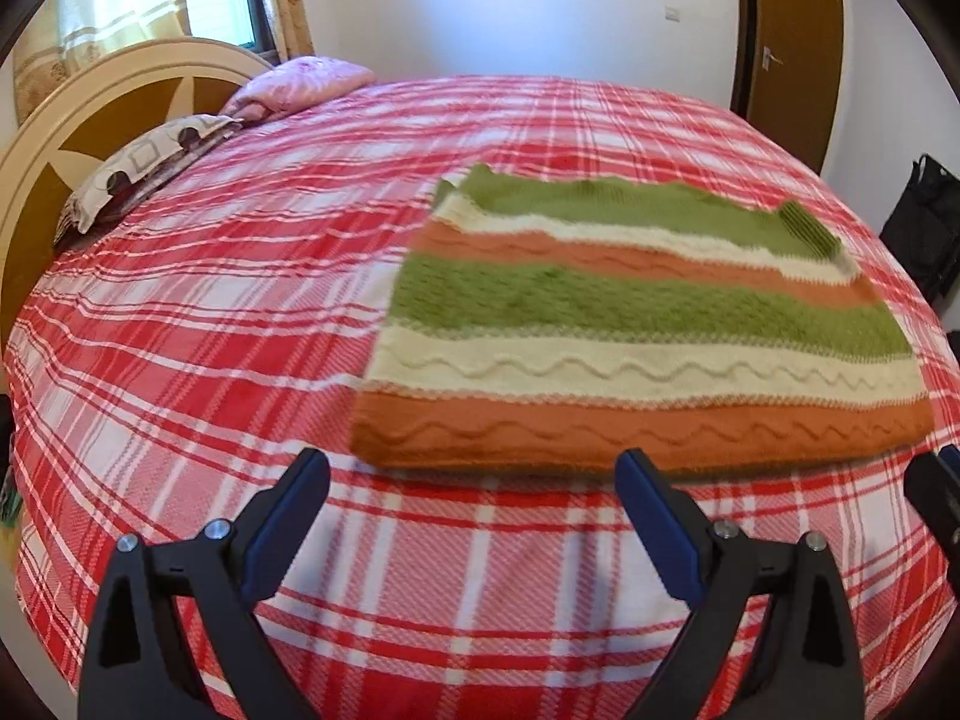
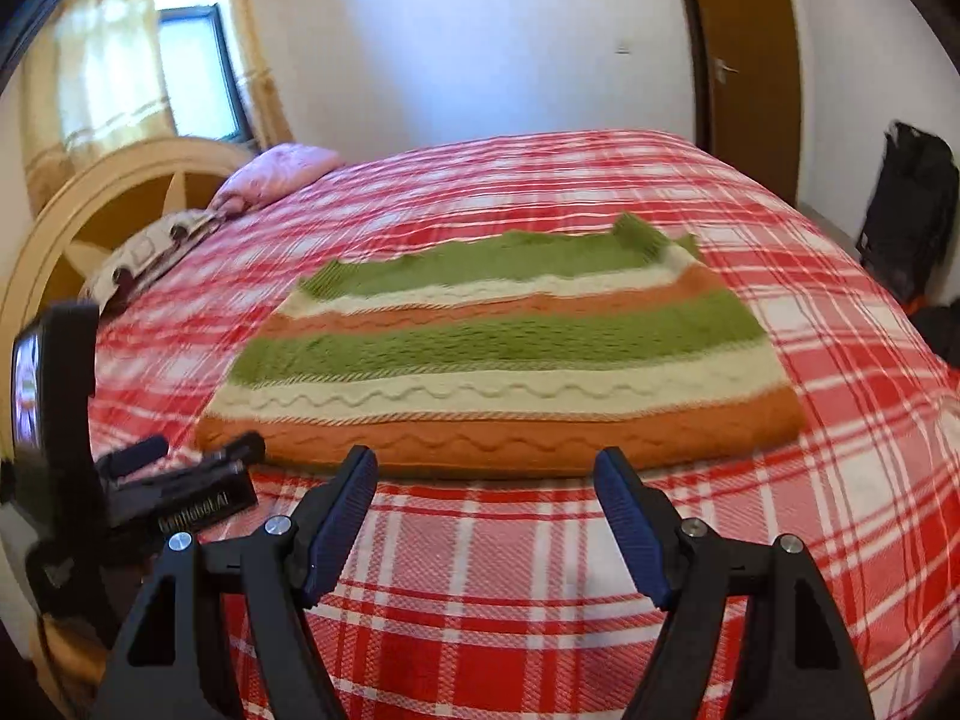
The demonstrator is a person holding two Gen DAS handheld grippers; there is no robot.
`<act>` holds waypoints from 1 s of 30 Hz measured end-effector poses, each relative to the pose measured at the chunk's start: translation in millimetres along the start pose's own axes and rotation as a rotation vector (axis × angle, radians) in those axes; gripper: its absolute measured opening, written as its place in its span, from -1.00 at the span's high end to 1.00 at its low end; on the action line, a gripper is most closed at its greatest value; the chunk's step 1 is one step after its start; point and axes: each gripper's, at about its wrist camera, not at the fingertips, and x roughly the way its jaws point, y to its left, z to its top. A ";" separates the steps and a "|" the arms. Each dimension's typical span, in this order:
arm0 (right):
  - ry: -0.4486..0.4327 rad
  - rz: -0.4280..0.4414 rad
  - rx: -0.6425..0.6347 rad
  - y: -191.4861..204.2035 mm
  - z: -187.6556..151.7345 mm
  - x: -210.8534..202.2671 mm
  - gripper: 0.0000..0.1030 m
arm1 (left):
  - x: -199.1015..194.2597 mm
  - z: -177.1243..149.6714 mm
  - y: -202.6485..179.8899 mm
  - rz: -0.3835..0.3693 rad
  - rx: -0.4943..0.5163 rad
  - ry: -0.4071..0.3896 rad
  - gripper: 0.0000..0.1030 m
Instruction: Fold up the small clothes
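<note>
A folded knit sweater (image 1: pixel 648 324) with green, cream and orange stripes lies flat on the red plaid bedspread (image 1: pixel 240 330). My left gripper (image 1: pixel 474 468) hovers open just in front of its near orange edge, with nothing between the blue pads. In the right wrist view the same sweater (image 2: pixel 504 360) lies ahead, and my right gripper (image 2: pixel 486 468) stands open just short of its near edge, holding nothing. The left gripper's body (image 2: pixel 180 480) shows at the left of that view. The right gripper's edge (image 1: pixel 942 492) appears at the far right of the left wrist view.
Two pillows (image 1: pixel 156 156) lie against the curved headboard (image 1: pixel 78 120) at the far left. A curtained window (image 2: pixel 192 42) is behind it. A brown door (image 1: pixel 792 42) and a black bag (image 2: pixel 912 210) stand beyond the bed's right side.
</note>
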 end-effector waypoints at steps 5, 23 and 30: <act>-0.026 0.062 -0.044 11.3 8.3 6.7 -0.46 | 7.8 14.3 28.1 -0.051 -0.082 -0.013 -0.91; 0.005 0.044 -0.026 2.4 -2.3 27.8 -0.46 | 124.5 92.7 45.2 -0.404 -0.345 0.159 -0.75; 0.041 0.059 0.014 -2.4 -5.6 40.4 -0.46 | 122.5 84.5 46.5 -0.424 -0.361 0.114 -0.09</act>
